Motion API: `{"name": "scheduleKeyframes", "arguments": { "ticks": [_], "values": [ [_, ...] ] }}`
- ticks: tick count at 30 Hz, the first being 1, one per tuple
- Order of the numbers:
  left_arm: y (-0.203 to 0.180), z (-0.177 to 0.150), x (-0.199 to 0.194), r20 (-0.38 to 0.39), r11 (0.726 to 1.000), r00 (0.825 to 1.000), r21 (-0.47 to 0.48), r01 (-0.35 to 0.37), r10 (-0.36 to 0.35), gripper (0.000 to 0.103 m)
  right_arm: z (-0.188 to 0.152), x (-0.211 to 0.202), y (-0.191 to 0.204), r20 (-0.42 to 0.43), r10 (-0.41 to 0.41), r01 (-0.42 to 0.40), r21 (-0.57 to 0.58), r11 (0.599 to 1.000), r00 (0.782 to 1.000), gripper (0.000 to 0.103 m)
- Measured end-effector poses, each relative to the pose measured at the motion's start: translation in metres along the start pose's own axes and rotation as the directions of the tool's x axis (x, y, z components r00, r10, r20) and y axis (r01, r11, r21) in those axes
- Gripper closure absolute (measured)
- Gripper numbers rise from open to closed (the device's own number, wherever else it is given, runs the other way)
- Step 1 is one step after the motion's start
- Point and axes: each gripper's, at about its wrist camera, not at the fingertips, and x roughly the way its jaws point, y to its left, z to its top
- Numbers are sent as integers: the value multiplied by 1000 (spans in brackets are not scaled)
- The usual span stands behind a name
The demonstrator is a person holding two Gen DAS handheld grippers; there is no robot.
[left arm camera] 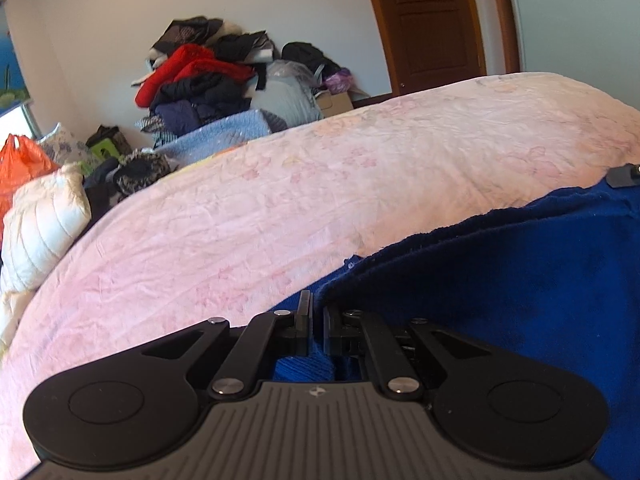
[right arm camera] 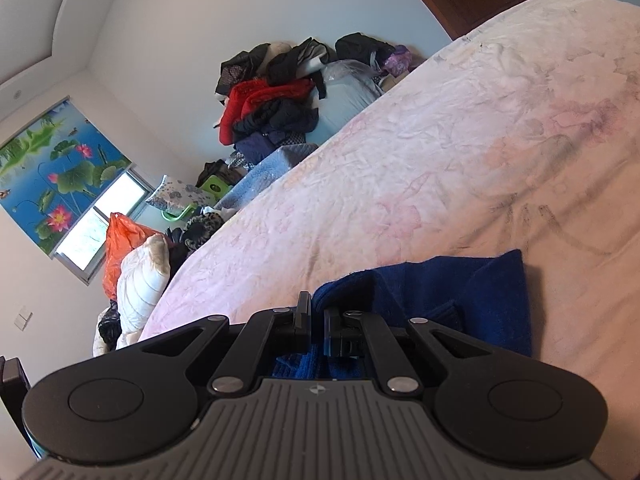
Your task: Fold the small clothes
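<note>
A dark blue knit garment (left arm camera: 520, 280) lies on the pink floral bedspread (left arm camera: 280, 208). My left gripper (left arm camera: 317, 320) is shut on the garment's edge, with blue cloth pinched between the jaws. In the right wrist view the same blue garment (right arm camera: 460, 288) lies partly doubled over on the bedspread (right arm camera: 440, 160). My right gripper (right arm camera: 318, 320) is shut on another part of its edge. A bit of the right gripper (left arm camera: 624, 174) shows at the far right of the left wrist view.
A heap of clothes (left arm camera: 208, 76) is piled against the far wall, with a white quilted jacket (left arm camera: 40, 224) and an orange bag (left arm camera: 24, 164) at the bed's left side. A brown door (left arm camera: 436, 20) stands behind. A window with a lotus blind (right arm camera: 60, 160) is at left.
</note>
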Motion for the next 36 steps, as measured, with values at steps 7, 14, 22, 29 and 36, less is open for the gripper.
{"name": "scheduleKeyframes", "arguments": {
  "ticks": [7, 14, 22, 29, 36],
  "values": [
    [-6, -1, 11, -25, 1000, 999, 8, -25, 25, 98, 0, 6, -4, -9, -14, 14, 19, 1000, 1000, 95],
    [-8, 0, 16, -40, 1000, 999, 7, -26, 27, 98, -2, 11, -7, -18, -24, 24, 26, 999, 1000, 95],
    [-9, -1, 21, -45, 1000, 999, 7, -13, 13, 98, -2, 16, -12, -26, -31, 32, 47, 998, 999, 94],
    [6, 0, 22, -65, 996, 997, -81, 47, -52, 95, -3, 20, -17, -30, -34, 36, 69, 997, 999, 94],
    [29, -1, 16, -25, 980, 999, -199, 27, -33, 43, -3, 23, -21, -31, -40, 43, 77, 996, 999, 94]
  ]
}}
